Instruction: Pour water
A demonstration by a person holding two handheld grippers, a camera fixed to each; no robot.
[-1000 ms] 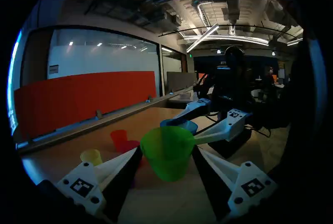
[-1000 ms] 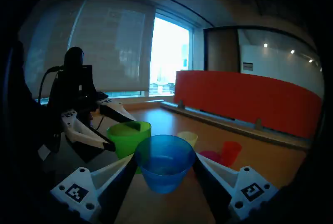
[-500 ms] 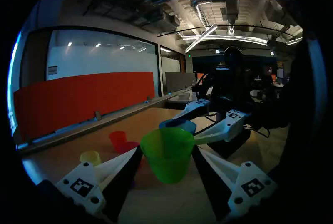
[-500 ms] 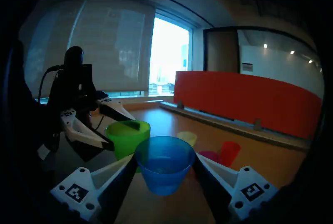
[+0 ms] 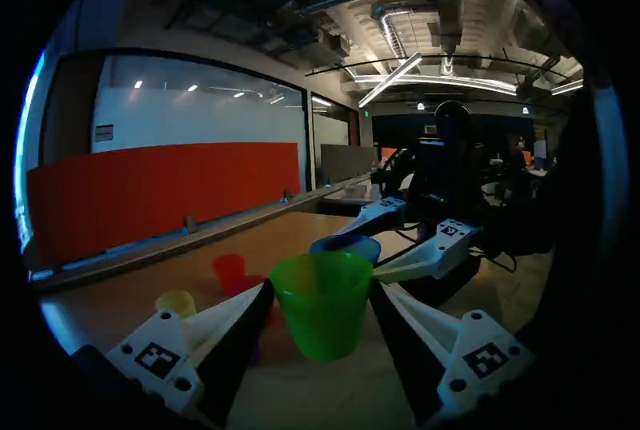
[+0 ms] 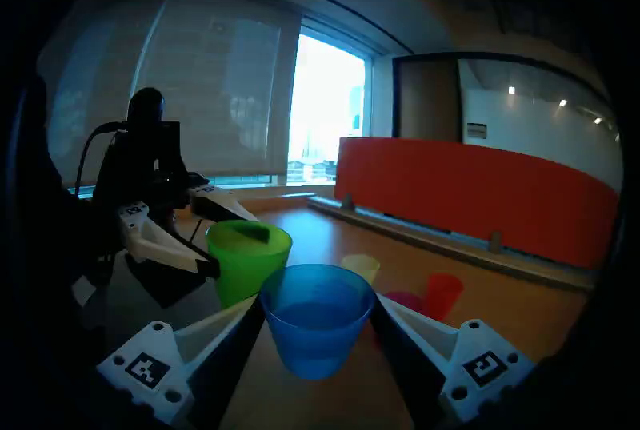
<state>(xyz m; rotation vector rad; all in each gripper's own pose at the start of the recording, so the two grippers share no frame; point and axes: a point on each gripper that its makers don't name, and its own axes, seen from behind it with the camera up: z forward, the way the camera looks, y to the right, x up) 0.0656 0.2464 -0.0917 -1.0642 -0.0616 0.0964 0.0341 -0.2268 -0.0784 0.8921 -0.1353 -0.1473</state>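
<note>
In the left gripper view, my left gripper [image 5: 322, 302] is shut on a green cup [image 5: 322, 306], held upright above the wooden table [image 5: 240, 242]. Just behind the green cup sits the blue cup [image 5: 346, 246], clamped by the right gripper [image 5: 376, 238] farther off. In the right gripper view, my right gripper [image 6: 318, 326] is shut on the blue cup [image 6: 318, 326], which has water inside. The green cup [image 6: 246, 260] stands to its left, pinched by the left gripper [image 6: 204, 242], its rim slightly higher than the blue one.
On the table stand a yellow cup [image 6: 362, 265], a red cup [image 6: 442, 292] and a magenta cup [image 6: 404, 300]; they appear as yellow cup [image 5: 176, 303] and red cup [image 5: 230, 268] in the left gripper view. An orange divider [image 6: 480, 190] runs along the table's far edge.
Both views have tipped slightly, so the cups' openings look flatter and more side-on. The green cup has risen a little relative to the blue cup.
</note>
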